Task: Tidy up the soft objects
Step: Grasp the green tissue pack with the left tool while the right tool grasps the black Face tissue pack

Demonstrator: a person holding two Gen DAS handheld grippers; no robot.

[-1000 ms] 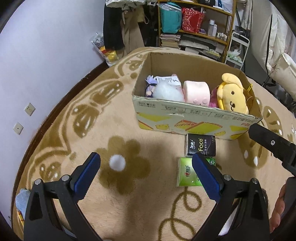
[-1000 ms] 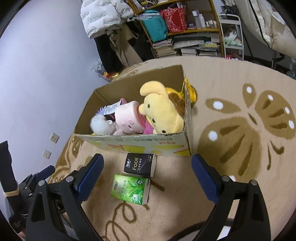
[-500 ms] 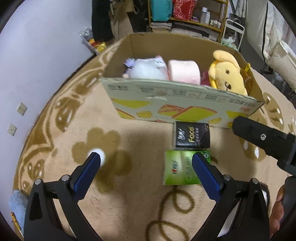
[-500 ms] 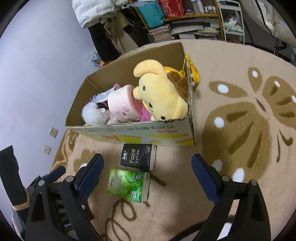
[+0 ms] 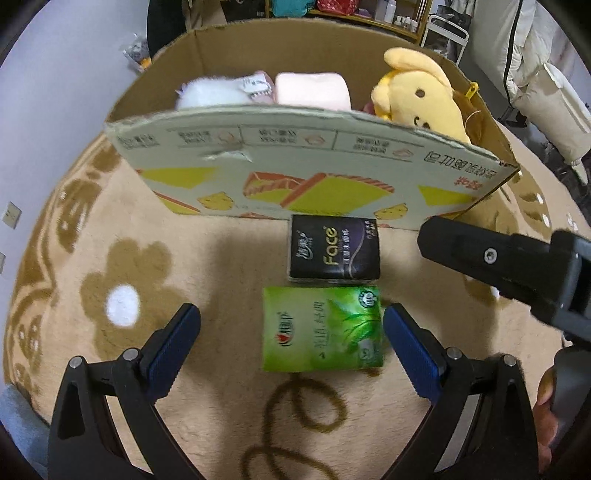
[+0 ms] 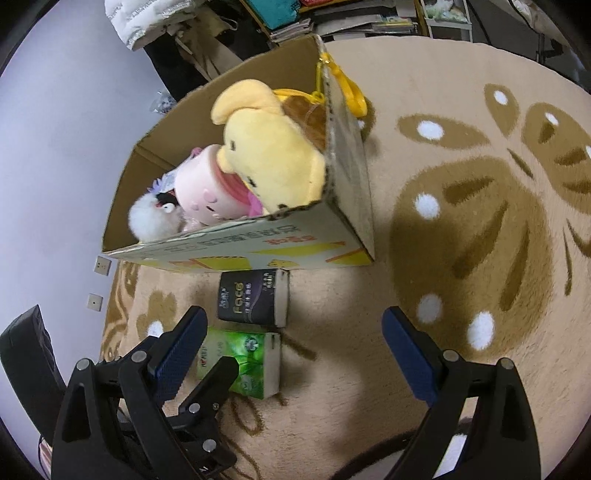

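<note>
A green tissue pack lies on the carpet, and a black tissue pack lies just beyond it against the cardboard box. Inside the box are a yellow plush dog, a pink plush and a white fluffy toy. My left gripper is open, its blue pads on either side of the green pack. My right gripper is open above bare carpet to the right of both packs, holding nothing.
A tan carpet with brown flower patterns covers the floor. The wall curves along the left. Shelves with bags and books stand behind the box. A hand holding the right gripper's body shows at the right of the left wrist view.
My left gripper has moved forward and down toward the box, so the green pack now lies between its open pads. The right gripper has also come closer to the box and packs.
</note>
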